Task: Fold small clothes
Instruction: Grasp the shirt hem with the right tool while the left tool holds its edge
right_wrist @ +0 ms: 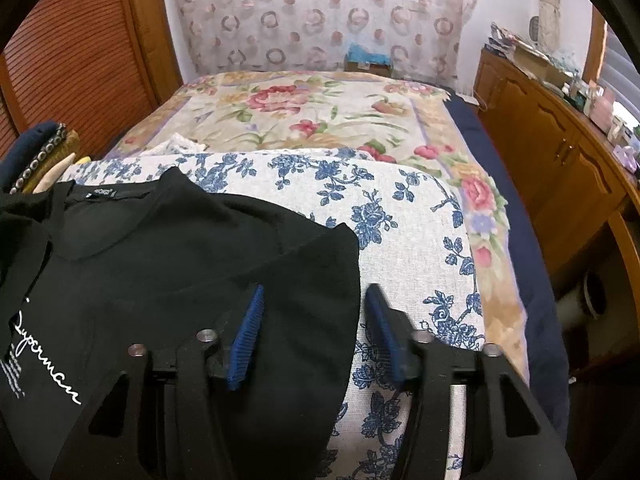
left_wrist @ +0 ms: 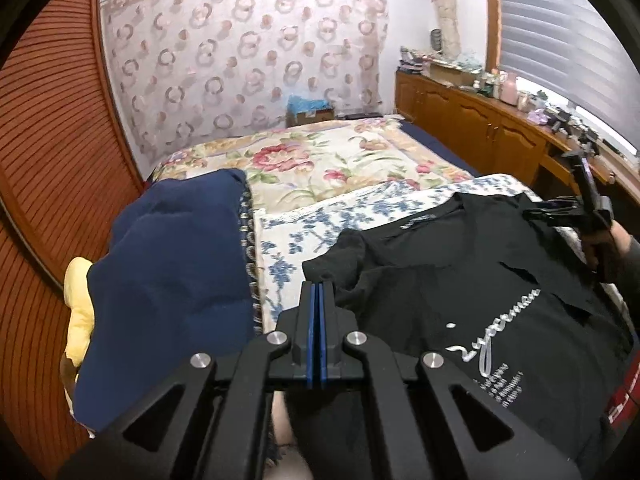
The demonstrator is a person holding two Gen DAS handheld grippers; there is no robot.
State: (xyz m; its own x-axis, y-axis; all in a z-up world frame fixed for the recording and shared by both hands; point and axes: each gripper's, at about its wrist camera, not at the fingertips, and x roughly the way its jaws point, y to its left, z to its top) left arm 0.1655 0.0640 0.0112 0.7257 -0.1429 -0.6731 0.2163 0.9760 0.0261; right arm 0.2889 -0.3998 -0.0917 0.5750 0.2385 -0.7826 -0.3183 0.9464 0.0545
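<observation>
Spread on the bed (right_wrist: 400, 216), a shirt (right_wrist: 180, 248) is being readied; right gripper (right_wrist: 316, 300) jaws are straddling its sleeve edge (unpinched), left gripper (left_wrist: 319, 286) jaws are clenched, seemingly empty.

It is a home bedroom: a bed (right_wrist: 320, 120) with flowered covers, wooden cupboards (left_wrist: 472, 128) (cluttered on top), a patterned curtain (left_wrist: 240, 48).

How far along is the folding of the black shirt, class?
Done: the black shirt lies spread on the blue-flowered cloth, its near sleeve flopped inward. In hand: the right gripper straddles the sleeve edge, jaws apart; the left gripper is shut and empty. Left: every proper fold, since the print still shows.
</observation>
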